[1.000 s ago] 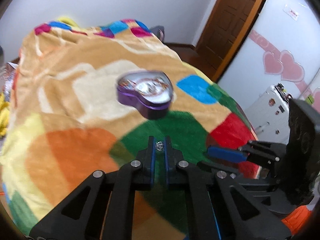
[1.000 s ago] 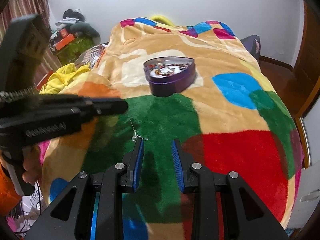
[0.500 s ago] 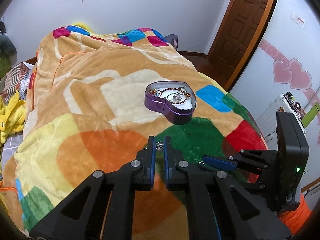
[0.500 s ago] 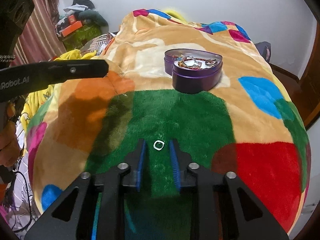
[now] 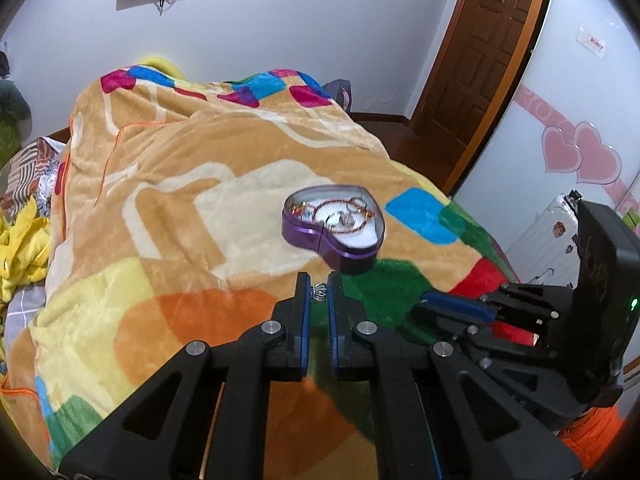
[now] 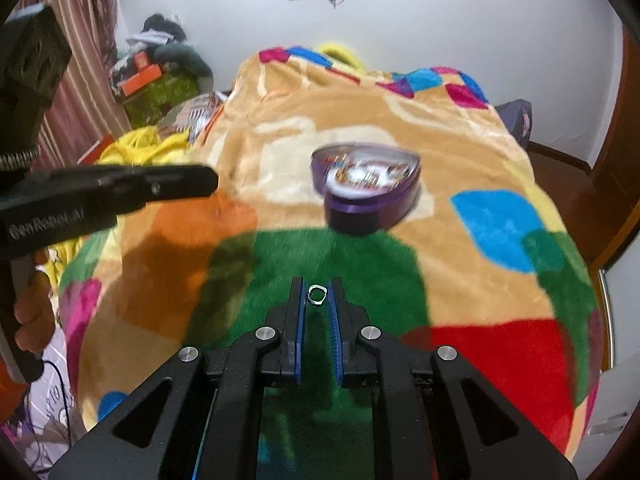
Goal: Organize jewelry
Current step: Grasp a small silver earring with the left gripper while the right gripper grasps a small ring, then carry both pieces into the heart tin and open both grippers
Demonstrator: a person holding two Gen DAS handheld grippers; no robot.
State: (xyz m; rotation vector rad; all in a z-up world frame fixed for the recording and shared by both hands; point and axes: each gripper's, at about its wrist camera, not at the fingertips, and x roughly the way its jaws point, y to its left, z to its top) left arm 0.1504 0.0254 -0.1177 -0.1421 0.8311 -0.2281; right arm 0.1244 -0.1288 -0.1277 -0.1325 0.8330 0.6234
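A bed (image 5: 168, 184) carries everything, covered by a plush blanket (image 6: 460, 184) of tan and cream with patches of orange, green, red, blue, yellow and magenta. A purple heart-shaped tin (image 5: 334, 226) stands open on the blanket where the cream and tan area meets the green patch, with bracelets and rings lying inside it. Along the bed's left edge in the left wrist view lies a heap of yellow cloth (image 5: 20, 248).
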